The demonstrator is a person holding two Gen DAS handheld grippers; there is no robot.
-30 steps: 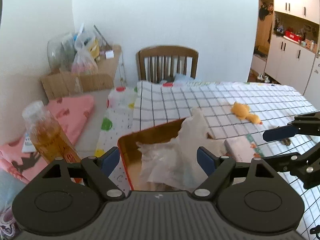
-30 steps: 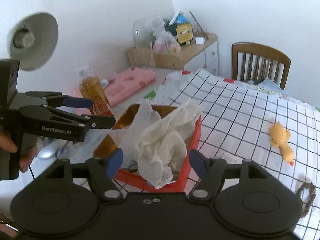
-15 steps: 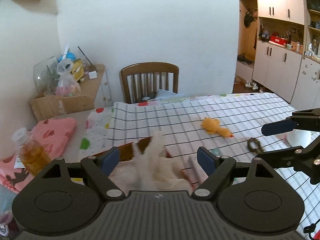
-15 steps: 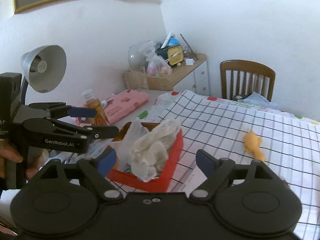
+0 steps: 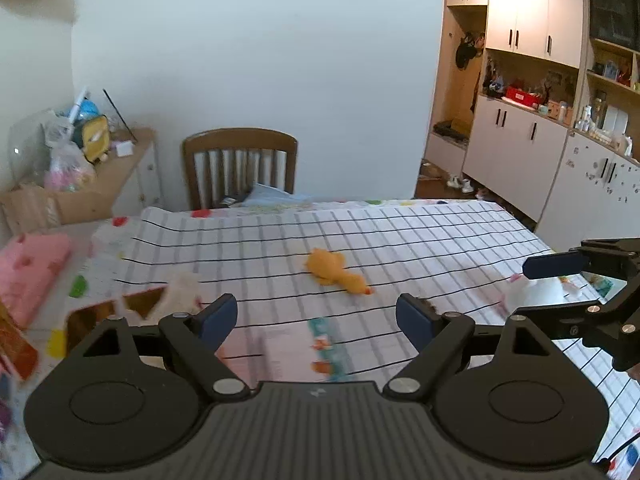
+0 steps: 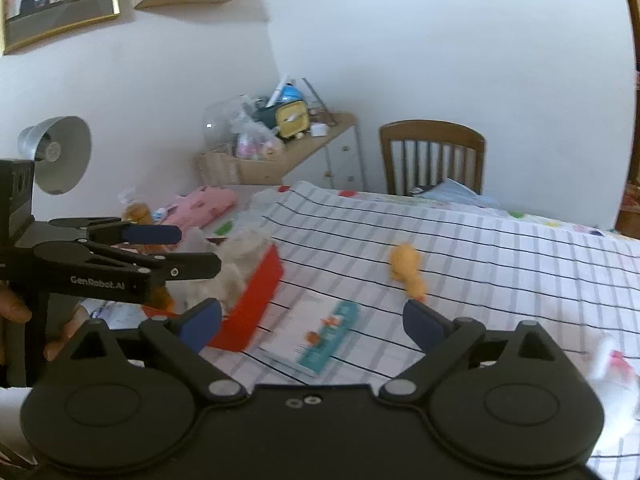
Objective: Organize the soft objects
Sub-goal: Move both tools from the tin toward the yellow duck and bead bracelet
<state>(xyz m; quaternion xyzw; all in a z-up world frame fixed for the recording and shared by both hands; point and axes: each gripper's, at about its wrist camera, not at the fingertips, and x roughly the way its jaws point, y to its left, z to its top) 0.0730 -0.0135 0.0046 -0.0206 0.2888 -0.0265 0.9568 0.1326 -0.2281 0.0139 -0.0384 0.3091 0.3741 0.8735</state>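
Orange plush toy next

Both my hand-held grippers, left [image 5: 316, 316] and right [image 6: 312, 318], spread empty, right just widened; the toy [image 5: 334, 270] lies at twelve o'clock on the counter [image 5: 420, 240], light, squashy; I'd pinch its body.

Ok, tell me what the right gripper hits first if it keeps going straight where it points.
Probably the flat printed packet on the checked tablecloth, lying between the right gripper's open jaws; depth is unclear.

Soft daylight, motion blur, fisheye bending
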